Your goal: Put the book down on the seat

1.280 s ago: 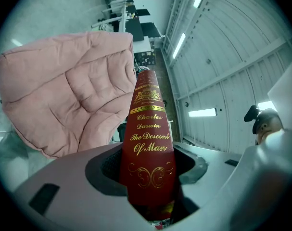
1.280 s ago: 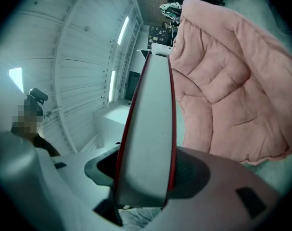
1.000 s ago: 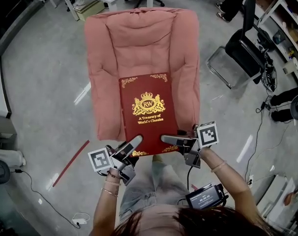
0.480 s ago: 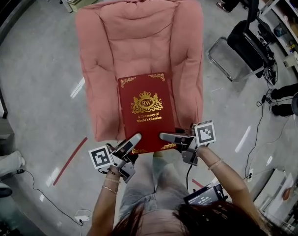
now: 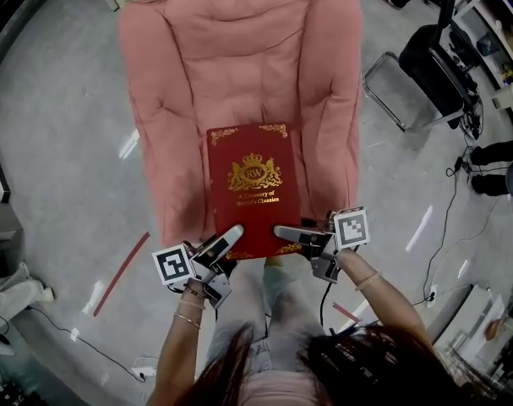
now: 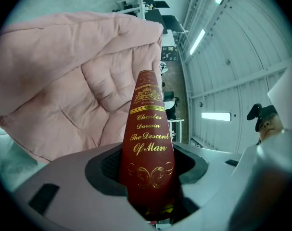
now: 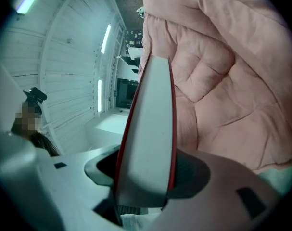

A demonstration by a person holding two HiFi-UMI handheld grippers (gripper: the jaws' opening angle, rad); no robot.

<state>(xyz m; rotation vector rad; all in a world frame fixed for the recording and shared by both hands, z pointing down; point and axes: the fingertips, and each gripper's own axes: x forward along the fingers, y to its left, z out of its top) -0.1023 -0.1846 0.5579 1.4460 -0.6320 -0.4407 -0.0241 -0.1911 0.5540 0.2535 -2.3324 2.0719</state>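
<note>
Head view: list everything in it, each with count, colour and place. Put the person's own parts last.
Armchair: one, pink, centre of the view, on the floor.
Book: one, red with gold print, over the armchair's seat, near edge held.
Office chair: one, black, upper right.
Strip: one, red, on the floor at lower left.
Floor: grey, all around.
Left gripper: one, grey, jaws closed on the book's near left corner.
Right gripper: one, grey, jaws closed on its near right corner.
Forearms: two, bare, behind the grippers.

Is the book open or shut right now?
Shut. The book shows its whole front cover; the left gripper clamps the spine side, the right gripper the page edge, covers together.
</note>
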